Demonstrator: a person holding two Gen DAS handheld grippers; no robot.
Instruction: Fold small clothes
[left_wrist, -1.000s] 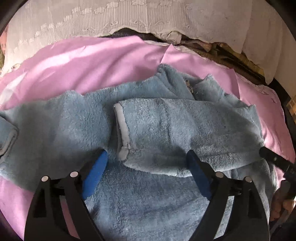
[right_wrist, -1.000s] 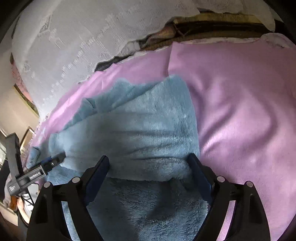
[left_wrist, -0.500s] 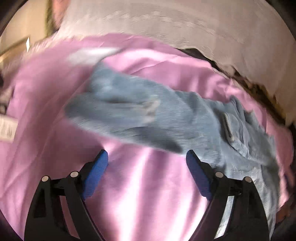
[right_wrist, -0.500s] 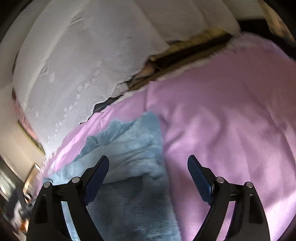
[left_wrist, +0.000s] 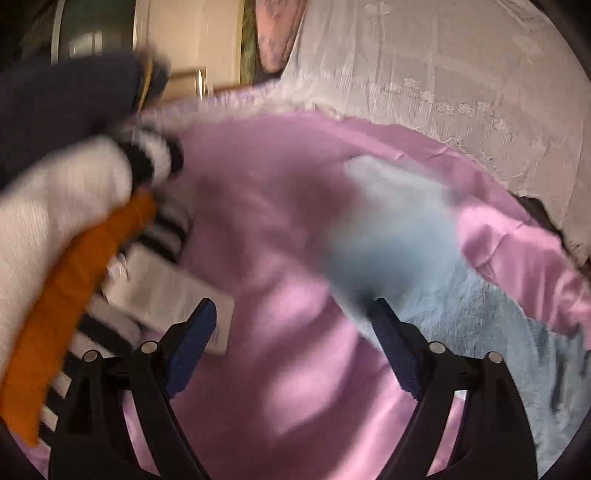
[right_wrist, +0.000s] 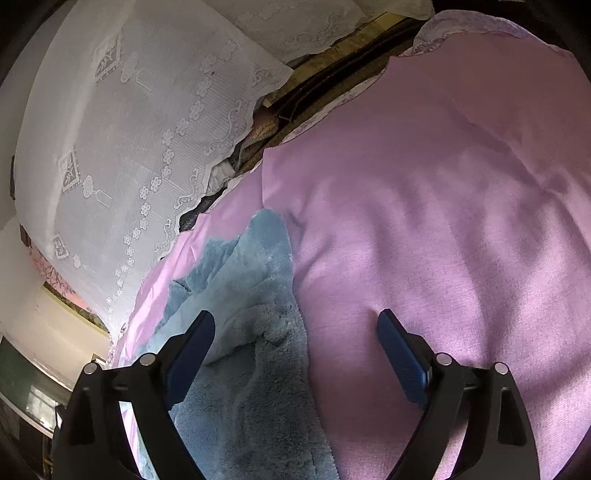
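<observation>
You are between folds: the blue fleece garment lies on the pink sheet with nothing gripped. Its far edge shows in the right view, where one layer seems to lie over another, so I judge one side already folded. In the left view the fleece is blurred and sits to the right.

Your left hand-held gripper stands wide and empty over bare pink sheet, angled downward, beside a heap of other clothes in white, orange and black-and-white stripes. Your right hand-held gripper is opening, nothing pinched, its left finger over the fleece edge.

Next, you likely need to reach the unfolded side, pinch its edge and carry it across.
</observation>
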